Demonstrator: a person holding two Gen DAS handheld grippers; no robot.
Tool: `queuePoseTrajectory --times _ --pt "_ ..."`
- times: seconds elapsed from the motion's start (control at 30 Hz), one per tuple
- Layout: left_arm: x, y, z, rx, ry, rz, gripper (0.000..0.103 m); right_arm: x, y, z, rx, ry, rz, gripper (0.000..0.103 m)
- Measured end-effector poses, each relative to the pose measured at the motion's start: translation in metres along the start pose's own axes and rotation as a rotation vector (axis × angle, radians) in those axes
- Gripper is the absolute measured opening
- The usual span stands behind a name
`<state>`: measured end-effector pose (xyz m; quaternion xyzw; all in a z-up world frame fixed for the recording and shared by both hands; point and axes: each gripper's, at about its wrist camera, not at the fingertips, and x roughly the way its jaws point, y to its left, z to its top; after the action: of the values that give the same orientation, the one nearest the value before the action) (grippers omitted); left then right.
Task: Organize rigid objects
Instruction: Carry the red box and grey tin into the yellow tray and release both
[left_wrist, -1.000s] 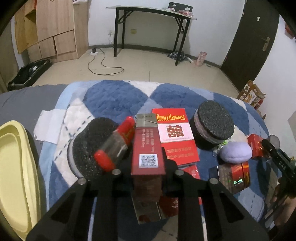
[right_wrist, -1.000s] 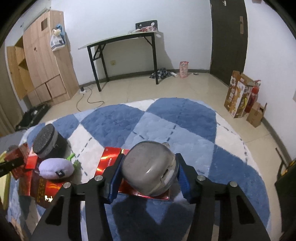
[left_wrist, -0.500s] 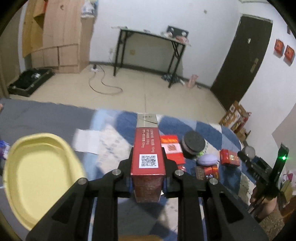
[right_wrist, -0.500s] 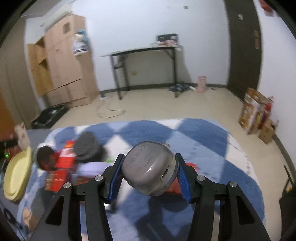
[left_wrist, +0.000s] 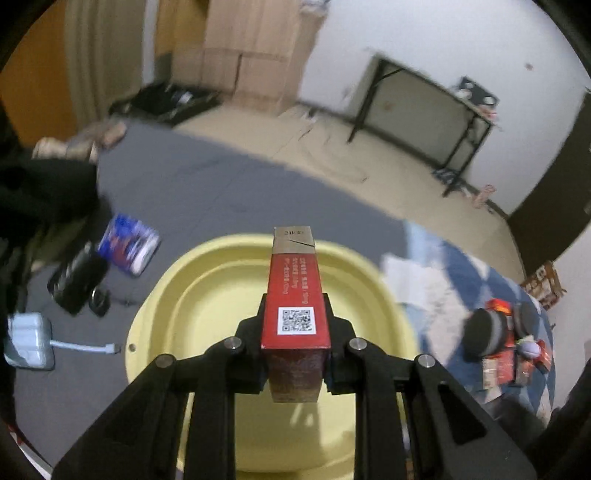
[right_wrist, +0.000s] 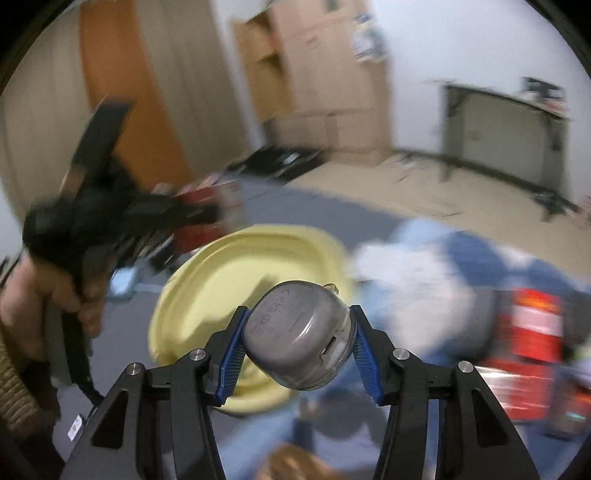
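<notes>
My left gripper (left_wrist: 295, 332) is shut on a long red box (left_wrist: 295, 295) with a QR code and holds it above the yellow basin (left_wrist: 207, 288). My right gripper (right_wrist: 297, 339) is shut on a grey rounded case (right_wrist: 299, 336), above the blue quilt just right of the yellow basin (right_wrist: 221, 273). In the blurred right wrist view the left gripper (right_wrist: 110, 214) appears at the left, held in a hand. The other loose items, red boxes (left_wrist: 498, 365) and black round lids (left_wrist: 484, 332), lie on the blue quilt at the right.
On the grey sheet left of the basin lie a white charger (left_wrist: 29, 343), a black device (left_wrist: 77, 284) and a blue packet (left_wrist: 129, 243). A white cloth (left_wrist: 417, 280) lies right of the basin. A black table (left_wrist: 432, 110) and wooden cabinets stand beyond.
Both grippers swung left, away from the pile on the quilt. The left one with the red box now hangs over the yellow basin; the right one with the grey case is close beside it.
</notes>
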<state>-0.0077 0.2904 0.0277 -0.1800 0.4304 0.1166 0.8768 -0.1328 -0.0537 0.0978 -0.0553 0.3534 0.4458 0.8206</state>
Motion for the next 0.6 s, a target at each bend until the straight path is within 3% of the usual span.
queuePoseTrajectory --times 0.1,0.23,0.33,0.5,0.53,0.6 --pt "0.02 0.026 -0.01 -0.049 0.04 0.007 0.024 0.058 0.027 -0.002 -0.076 0.091 0.006 0.052" --pt "0.045 0.046 -0.022 -0.108 0.106 0.012 0.024 0.11 0.027 -0.007 -0.141 0.184 -0.02 0.052" --pt "0.063 0.049 -0.027 -0.139 0.162 0.019 0.024 0.12 0.017 -0.009 -0.166 0.196 -0.059 0.052" --pt "0.074 0.044 -0.032 -0.145 0.181 0.043 0.024 0.124 0.01 -0.007 -0.214 0.182 -0.091 0.053" --pt "0.076 0.044 -0.031 -0.141 0.198 0.056 0.03 0.123 0.01 -0.006 -0.213 0.182 -0.091 0.053" --pt "0.074 0.041 -0.029 -0.134 0.22 0.105 0.051 0.117 0.01 -0.002 -0.215 0.17 -0.084 0.062"
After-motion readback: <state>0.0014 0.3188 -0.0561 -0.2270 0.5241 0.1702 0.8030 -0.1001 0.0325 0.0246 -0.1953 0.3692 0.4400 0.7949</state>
